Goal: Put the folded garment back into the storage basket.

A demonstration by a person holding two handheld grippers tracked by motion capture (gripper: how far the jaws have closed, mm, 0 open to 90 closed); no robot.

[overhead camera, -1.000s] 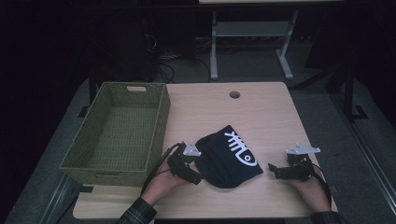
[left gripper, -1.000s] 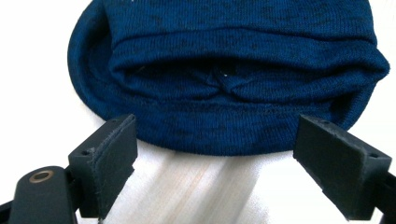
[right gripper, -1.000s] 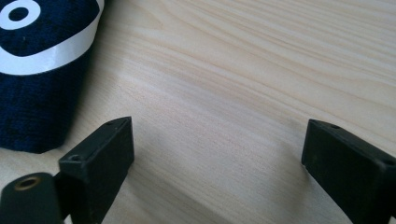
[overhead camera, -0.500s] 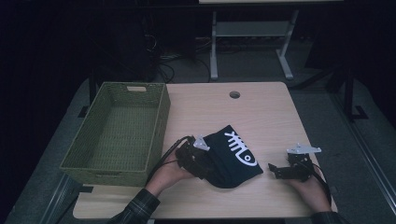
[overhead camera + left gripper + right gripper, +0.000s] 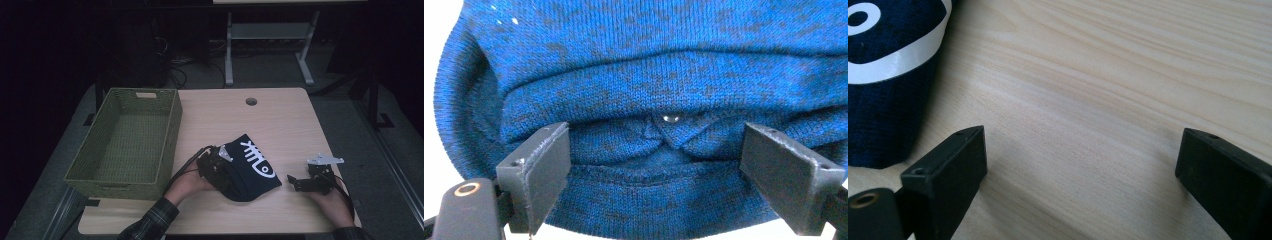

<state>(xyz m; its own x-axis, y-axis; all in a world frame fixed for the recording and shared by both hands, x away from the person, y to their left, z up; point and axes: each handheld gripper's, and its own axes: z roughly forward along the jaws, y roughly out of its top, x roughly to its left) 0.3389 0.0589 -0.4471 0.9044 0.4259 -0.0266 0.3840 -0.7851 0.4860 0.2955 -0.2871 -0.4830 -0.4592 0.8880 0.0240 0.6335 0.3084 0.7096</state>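
Knitted dark-blue beanie (image 5: 248, 167) approached at its hem by the left gripper (image 5: 216, 167); grasp not yet made.

Left jaws are held wide open, nothing clamped; in the left gripper view the folded cuff (image 5: 659, 145) is seen bunched between them, level with the pads. The right gripper (image 5: 309, 181) is rested on the wooden table (image 5: 280, 125) with jaws wide open and empty, the beanie's white-printed edge (image 5: 888, 60) lying beyond its left jaw. Step judged: pick-up. Next, closure on the cuff is called for, then a lift, likely toward the green wicker basket (image 5: 100, 172).

Green wicker basket (image 5: 125, 145) on wood table (image 5: 280, 120) w/ round hole (image 5: 251, 101).
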